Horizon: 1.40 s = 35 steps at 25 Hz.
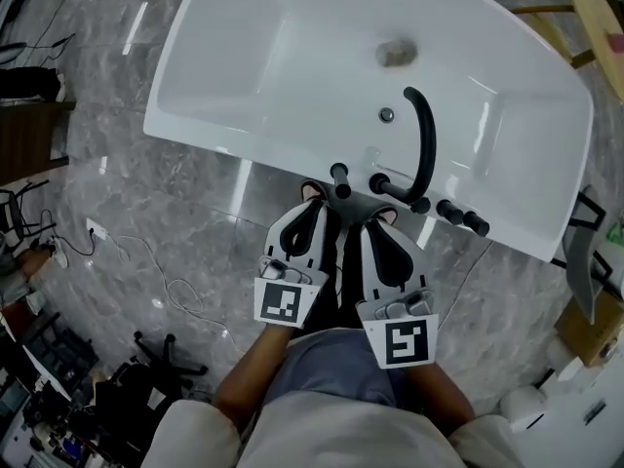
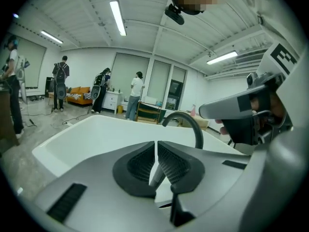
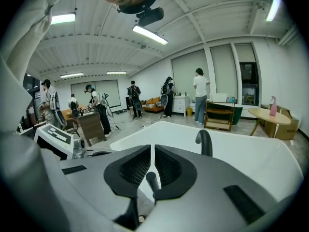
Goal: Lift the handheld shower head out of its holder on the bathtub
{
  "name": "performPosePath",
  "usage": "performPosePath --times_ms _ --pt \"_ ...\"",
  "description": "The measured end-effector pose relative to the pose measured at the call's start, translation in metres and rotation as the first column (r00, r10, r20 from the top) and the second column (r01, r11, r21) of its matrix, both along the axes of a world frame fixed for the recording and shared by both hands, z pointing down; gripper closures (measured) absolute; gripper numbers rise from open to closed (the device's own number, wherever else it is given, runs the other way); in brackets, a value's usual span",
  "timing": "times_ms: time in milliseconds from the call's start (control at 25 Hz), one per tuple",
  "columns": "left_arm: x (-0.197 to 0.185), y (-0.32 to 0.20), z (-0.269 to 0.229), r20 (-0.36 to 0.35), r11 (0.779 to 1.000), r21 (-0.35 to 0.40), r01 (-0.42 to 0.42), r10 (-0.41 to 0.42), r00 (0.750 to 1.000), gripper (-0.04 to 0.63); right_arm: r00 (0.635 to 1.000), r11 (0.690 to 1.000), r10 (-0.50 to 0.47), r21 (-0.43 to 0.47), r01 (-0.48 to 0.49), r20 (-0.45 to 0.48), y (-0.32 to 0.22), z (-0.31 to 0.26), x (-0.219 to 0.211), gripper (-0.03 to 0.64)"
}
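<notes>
The white bathtub (image 1: 244, 86) lies ahead with a black arched spout (image 1: 425, 139) on its near rim. A slim black handheld shower head (image 1: 338, 176) stands upright in its holder on that rim, left of the spout. My left gripper (image 1: 314, 201) is shut and empty, its tips just short of the shower head. In the left gripper view the handle (image 2: 157, 170) shows below the closed left gripper (image 2: 157, 146). My right gripper (image 1: 382, 219) is beside it, also shut and empty. In the right gripper view a black stick (image 3: 151, 180) shows under the right gripper (image 3: 152, 149).
More black knobs (image 1: 462, 215) line the rim right of the spout, with a lever (image 1: 382, 183) at its base. The drain (image 1: 396, 53) lies at the tub's far side. Cables (image 1: 146, 261) trail over the marble floor. Several people stand at the back of the room (image 2: 101, 93).
</notes>
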<state>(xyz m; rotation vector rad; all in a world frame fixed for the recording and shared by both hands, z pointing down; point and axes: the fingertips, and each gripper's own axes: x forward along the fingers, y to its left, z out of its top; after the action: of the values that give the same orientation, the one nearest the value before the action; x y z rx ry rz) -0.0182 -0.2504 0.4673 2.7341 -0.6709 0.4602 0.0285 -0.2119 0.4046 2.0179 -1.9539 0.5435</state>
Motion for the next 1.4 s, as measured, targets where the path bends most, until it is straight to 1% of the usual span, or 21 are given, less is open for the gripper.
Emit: performPosePath --times_ms 120,200,320,440,560,680,760,840,960,1040,1080,1200,1240,1360,1400 --pt "0.0 0.004 0.023 0.032 0.999 0.032 0.033 -0.034 0.999 0.589 1.0 1.0 -0.005 0.024 0.005 -0.01 0.006 0.016 0.007 0.594" --pt "0.002 0.008 0.038 0.045 0.998 0.04 0.046 -0.048 0.998 0.589 1.0 0.999 -0.009 0.038 0.009 -0.018 0.009 0.027 0.011 0.595" --pt "0.005 0.014 0.06 0.062 0.997 0.028 0.069 -0.071 0.996 0.589 1.0 0.999 -0.021 0.047 0.021 -0.01 0.014 0.045 0.014 0.594" --pt "0.003 0.019 0.077 0.081 0.995 0.013 0.097 -0.098 0.992 0.589 0.998 0.996 -0.059 0.072 0.06 -0.012 0.012 0.054 0.012 0.594" --pt "0.007 0.017 0.088 0.065 0.991 0.049 0.124 -0.127 0.99 0.589 0.995 0.993 -0.095 0.067 0.096 -0.012 0.012 0.066 0.013 0.594" --pt "0.009 0.024 0.101 0.072 0.989 0.049 0.142 -0.146 0.987 0.588 0.992 0.989 -0.128 0.069 0.129 -0.018 0.012 0.074 0.015 0.594" --pt "0.007 0.028 0.107 0.08 0.985 0.063 0.16 -0.165 0.983 0.588 0.989 0.986 -0.146 0.078 0.146 -0.015 0.012 0.076 0.016 0.594" --pt "0.006 0.03 0.113 0.065 0.978 0.076 0.192 -0.197 0.978 0.588 0.987 0.984 -0.16 0.084 0.16 -0.012 0.014 0.079 0.014 0.594" --pt "0.003 0.039 0.129 0.06 0.974 0.053 0.22 -0.223 0.973 0.584 0.984 0.98 -0.176 0.091 0.176 -0.006 0.019 0.089 0.008 0.594" --pt "0.004 0.043 0.141 0.067 0.973 0.031 0.229 -0.231 0.971 0.519 0.983 0.979 -0.183 0.095 0.183 -0.004 0.02 0.097 0.004 0.594" --pt "0.006 0.044 0.146 0.069 0.972 0.025 0.233 -0.234 0.97 0.506 0.983 0.978 -0.186 0.098 0.185 -0.005 0.02 0.101 0.003 0.594" --pt "0.011 0.044 0.159 0.06 0.969 0.016 0.248 -0.248 0.967 0.498 0.982 0.977 -0.187 0.101 0.186 -0.003 0.02 0.109 -0.002 0.594" --pt "0.012 0.043 0.163 0.056 0.969 0.019 0.247 -0.248 0.967 0.48 0.982 0.977 -0.187 0.1 0.186 -0.002 0.021 0.111 -0.003 0.594" --pt "0.02 0.036 0.176 0.039 0.976 0.068 0.206 -0.209 0.977 0.474 0.982 0.978 -0.189 0.091 0.188 -0.003 0.024 0.119 -0.005 0.594" --pt "0.022 0.033 0.18 0.038 0.977 0.078 0.199 -0.203 0.978 0.46 0.982 0.978 -0.19 0.087 0.189 -0.003 0.025 0.122 -0.005 0.594"
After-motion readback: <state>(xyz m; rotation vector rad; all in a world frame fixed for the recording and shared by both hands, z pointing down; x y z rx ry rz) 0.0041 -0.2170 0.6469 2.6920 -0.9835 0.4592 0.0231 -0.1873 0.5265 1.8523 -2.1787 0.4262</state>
